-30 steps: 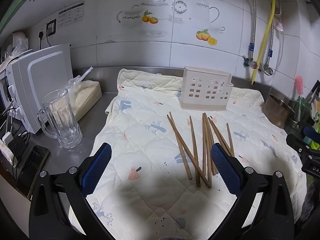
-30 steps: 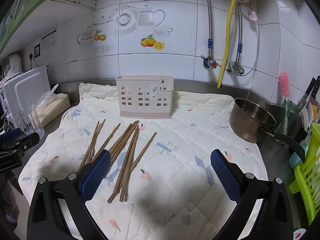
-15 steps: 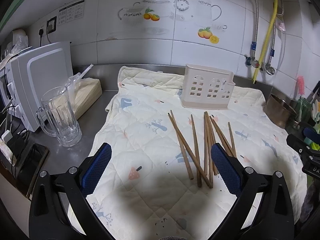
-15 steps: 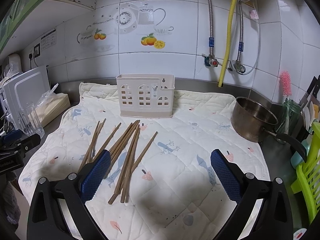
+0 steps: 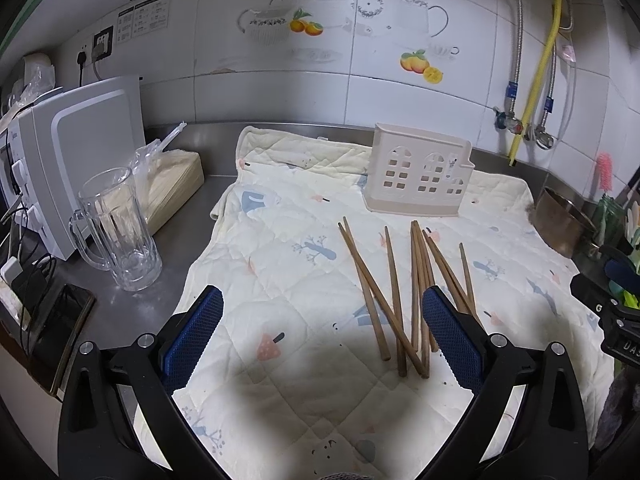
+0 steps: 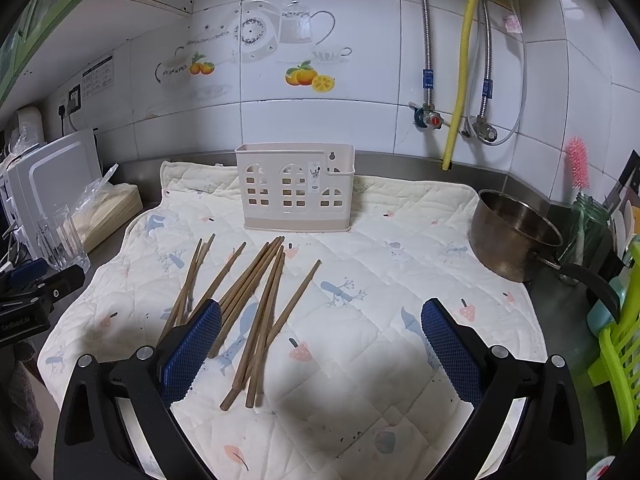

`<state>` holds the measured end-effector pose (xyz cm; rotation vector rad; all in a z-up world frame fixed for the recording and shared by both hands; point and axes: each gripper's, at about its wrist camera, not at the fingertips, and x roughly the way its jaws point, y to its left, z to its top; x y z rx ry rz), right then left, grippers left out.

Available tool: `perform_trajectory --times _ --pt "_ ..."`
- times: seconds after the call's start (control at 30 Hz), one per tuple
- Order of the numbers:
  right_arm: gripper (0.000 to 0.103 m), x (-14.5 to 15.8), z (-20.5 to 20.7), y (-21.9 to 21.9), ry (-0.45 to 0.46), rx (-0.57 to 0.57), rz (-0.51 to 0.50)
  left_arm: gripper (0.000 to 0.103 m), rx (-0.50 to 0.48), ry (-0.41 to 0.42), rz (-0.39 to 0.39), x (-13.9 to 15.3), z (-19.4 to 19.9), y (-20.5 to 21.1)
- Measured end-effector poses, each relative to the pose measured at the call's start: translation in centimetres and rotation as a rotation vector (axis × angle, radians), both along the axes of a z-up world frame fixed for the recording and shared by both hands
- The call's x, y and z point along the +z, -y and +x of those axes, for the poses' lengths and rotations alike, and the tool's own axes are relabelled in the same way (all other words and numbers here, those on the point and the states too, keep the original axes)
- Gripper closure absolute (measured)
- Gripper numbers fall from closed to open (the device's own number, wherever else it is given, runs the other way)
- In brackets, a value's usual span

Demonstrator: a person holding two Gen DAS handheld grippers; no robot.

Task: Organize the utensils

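Observation:
Several brown wooden chopsticks (image 5: 404, 288) lie loose on a cream quilted mat (image 5: 288, 264), also in the right wrist view (image 6: 256, 300). A beige plastic utensil holder (image 5: 418, 176) with window cut-outs stands upright at the mat's back, and shows in the right wrist view (image 6: 296, 192). My left gripper (image 5: 322, 332) is open and empty above the mat, its right finger over the chopsticks' near ends. My right gripper (image 6: 320, 344) is open and empty, its left finger over the chopsticks.
A glass mug (image 5: 116, 232), a white appliance (image 5: 76, 168) and a bagged stack (image 5: 172, 176) stand left on the steel counter. A metal pot (image 6: 516, 236), a jar with a pink brush (image 6: 580, 200) and a green rack (image 6: 620, 360) stand right. Pipes run down the tiled wall.
Both grippers have drifted slightly; the holder and chopsticks sit a little lower and farther in the views. Nothing was taken hold of or moved on the mat.

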<state>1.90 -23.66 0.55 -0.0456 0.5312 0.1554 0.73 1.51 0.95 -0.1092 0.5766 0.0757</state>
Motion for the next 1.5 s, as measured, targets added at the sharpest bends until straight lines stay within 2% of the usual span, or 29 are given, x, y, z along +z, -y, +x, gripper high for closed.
perform_trajectory --times 0.33,0.6,0.67,0.9,1.17,1.3,1.5 --pt "0.007 -0.5 0.8 -0.7 -0.016 0.007 0.003 0.005 0.003 -0.026 -0.014 -0.2 1.5 -0.6" --pt "0.01 -2.2 1.9 -0.9 -0.073 -0.005 0.001 0.005 -0.013 -0.063 -0.046 -1.1 3.2 -1.2" --pt "0.02 -2.7 2.2 -1.2 -0.089 0.001 -0.003 0.005 -0.017 -0.065 -0.053 -1.3 3.5 -1.4" --pt "0.035 -4.2 3.0 -2.1 -0.135 0.011 0.02 0.005 -0.02 -0.074 -0.072 -1.5 4.2 -2.5" --pt "0.061 -6.5 3.2 -3.7 -0.217 0.071 0.036 0.006 -0.02 -0.094 -0.098 -2.4 4.8 -3.4" --pt "0.068 -7.5 3.0 -4.7 -0.226 0.099 0.017 0.006 -0.03 -0.104 -0.094 -2.8 4.9 -3.5" --pt "0.079 -8.7 3.7 -5.1 -0.254 0.121 0.035 0.019 -0.036 -0.126 -0.109 -3.5 5.1 -4.1"
